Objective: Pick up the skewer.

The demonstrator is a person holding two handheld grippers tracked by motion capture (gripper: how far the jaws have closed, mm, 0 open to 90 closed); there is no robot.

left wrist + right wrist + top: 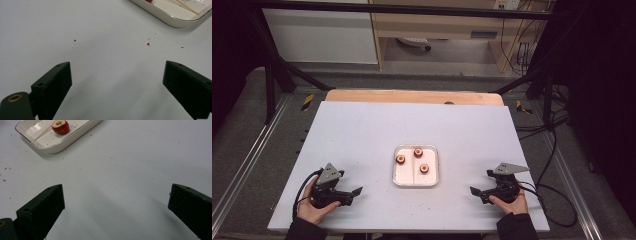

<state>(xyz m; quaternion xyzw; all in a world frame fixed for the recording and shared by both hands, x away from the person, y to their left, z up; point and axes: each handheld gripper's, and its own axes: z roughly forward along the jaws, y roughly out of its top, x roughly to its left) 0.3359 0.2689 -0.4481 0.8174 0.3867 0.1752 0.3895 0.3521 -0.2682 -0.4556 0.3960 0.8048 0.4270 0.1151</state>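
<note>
A white rectangular tray sits in the middle of the white table and holds three red cored fruit pieces. A thin wooden skewer lies in the tray beside one red piece. My left gripper rests on the table at the front left, open and empty, pointing right toward the tray. At the front right, my right gripper lies open and empty, pointing left toward the tray. The tray's corner shows at the top right of the left gripper view, with the skewer in it.
Small red crumbs dot the table around the tray. A wooden board edge lies along the table's far side. Black frame legs and cables stand beyond the table edges.
</note>
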